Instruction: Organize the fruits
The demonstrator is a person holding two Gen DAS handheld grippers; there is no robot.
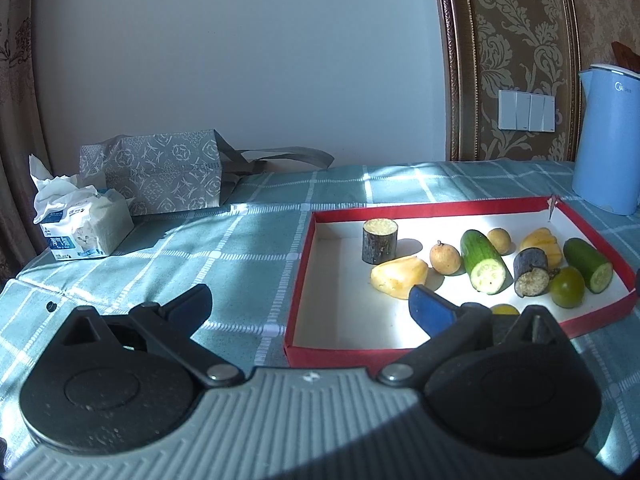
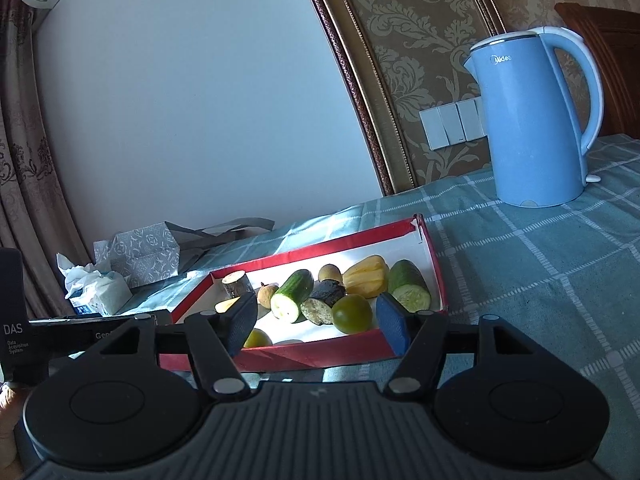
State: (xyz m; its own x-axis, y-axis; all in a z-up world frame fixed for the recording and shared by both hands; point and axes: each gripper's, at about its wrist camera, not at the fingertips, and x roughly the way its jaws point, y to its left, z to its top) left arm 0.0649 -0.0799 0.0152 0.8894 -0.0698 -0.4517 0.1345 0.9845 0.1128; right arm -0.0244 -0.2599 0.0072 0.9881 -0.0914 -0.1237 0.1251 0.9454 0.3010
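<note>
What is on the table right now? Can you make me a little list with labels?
table cover: blue-green checked cloth
box: red tray with white inside
in the box: two cucumber pieces, eggplant chunks, yellow fruit pieces, small brown round fruits, green round fruit
right of box: blue kettle
left of box: tissue pack, grey patterned bag
left claw: open, empty
right claw: open, nothing gripped

Blue kettle (image 2: 532,128), tissue pack (image 1: 86,226) (open), patterned bag (image 1: 160,172).
</note>
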